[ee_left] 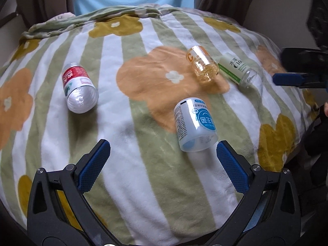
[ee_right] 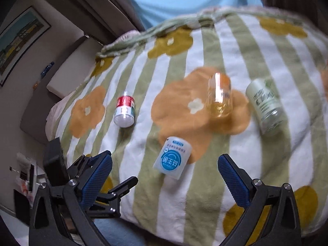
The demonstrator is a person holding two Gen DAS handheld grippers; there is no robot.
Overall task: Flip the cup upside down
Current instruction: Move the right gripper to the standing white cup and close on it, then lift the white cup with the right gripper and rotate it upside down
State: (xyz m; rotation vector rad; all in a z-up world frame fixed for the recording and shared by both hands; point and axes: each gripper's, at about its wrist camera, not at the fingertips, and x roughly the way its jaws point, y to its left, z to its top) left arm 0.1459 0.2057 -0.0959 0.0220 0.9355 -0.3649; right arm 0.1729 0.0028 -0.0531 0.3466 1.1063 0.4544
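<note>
Hovering low over the fleecy striped blanket [ee_left: 143, 164], the left gripper [ee_left: 163, 153] has its jaws spread wide with nothing between them; the right gripper [ee_right: 165, 169] is spread and empty too. Just ahead of both lies the blue-labelled cup [ee_left: 194, 126], a smooth translucent plastic cylinder tipped on its side. I'd close on the middle of its rounded wall, across the label, since it looks ready to roll on soft fleece. Farther ahead lie an amber clear cup [ee_left: 202, 64] and a green-labelled cup [ee_left: 235, 69]; off left, a red-labelled cup [ee_left: 79, 88].

Flowered striped blanket [ee_left: 143, 164], framed picture [ee_right: 18, 41]
</note>
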